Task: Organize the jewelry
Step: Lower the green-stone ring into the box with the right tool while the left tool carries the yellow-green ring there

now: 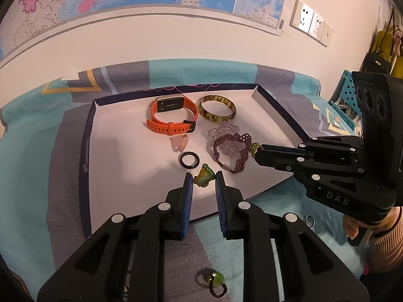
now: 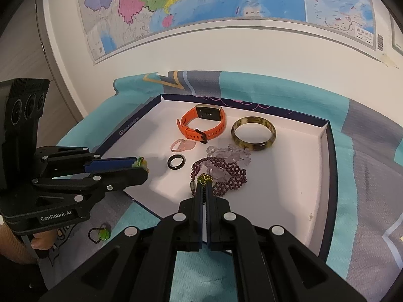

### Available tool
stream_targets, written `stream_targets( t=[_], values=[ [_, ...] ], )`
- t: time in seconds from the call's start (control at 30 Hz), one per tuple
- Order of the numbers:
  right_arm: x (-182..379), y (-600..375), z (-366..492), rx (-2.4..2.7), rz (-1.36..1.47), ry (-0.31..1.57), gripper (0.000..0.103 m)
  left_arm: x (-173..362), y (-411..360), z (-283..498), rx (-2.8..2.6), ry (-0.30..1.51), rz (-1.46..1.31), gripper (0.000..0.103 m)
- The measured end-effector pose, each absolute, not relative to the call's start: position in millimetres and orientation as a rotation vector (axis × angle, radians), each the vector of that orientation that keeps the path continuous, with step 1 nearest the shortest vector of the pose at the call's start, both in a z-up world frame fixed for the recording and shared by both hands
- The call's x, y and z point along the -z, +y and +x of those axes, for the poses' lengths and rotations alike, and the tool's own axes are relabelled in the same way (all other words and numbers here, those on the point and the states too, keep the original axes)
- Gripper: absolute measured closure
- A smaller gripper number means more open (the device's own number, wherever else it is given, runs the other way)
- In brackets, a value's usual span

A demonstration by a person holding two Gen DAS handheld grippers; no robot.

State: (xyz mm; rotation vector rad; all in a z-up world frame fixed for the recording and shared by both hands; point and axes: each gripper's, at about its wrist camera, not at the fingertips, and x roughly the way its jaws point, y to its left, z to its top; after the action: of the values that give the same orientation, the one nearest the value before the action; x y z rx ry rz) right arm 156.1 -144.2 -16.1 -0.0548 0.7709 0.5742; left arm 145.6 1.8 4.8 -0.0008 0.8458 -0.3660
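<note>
A white tray with a dark blue rim [image 1: 87, 151] [image 2: 325, 151] holds an orange watch [image 1: 173, 115] [image 2: 204, 123], a brown bangle [image 1: 217, 107] [image 2: 254, 133], a black ring [image 1: 189, 160] [image 2: 176, 162], a pink charm [image 1: 180, 144] [image 2: 182, 145], clear beads [image 1: 221, 130] [image 2: 229, 152] and a purple bead bracelet [image 1: 233, 152] [image 2: 221, 173]. My left gripper [image 1: 204, 178] [image 2: 141, 163] holds a yellow-green pendant [image 1: 203, 177] between its jaws above the tray's near edge. My right gripper [image 2: 204, 185] [image 1: 255, 149] is shut on a green bead piece [image 2: 204, 178] [image 1: 255, 147] with a dark cord, beside the purple bracelet.
A green bead on a dark bead loop [image 1: 214, 280] [image 2: 100, 234] lies on the teal and grey cloth [image 1: 30, 176] in front of the tray. A small silver ring [image 1: 309, 219] lies on the cloth at right. A map covers the wall behind [image 2: 226, 5].
</note>
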Motion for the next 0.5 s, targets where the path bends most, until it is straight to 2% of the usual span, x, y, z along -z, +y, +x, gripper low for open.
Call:
stream_targets(
  t=[0.5],
  values=[
    [21.1,-137.7,162.8,-0.576,-0.067,0.792,0.102,4.5,-3.4,157.1,0.36,0.879,-0.001,0.084]
  ],
)
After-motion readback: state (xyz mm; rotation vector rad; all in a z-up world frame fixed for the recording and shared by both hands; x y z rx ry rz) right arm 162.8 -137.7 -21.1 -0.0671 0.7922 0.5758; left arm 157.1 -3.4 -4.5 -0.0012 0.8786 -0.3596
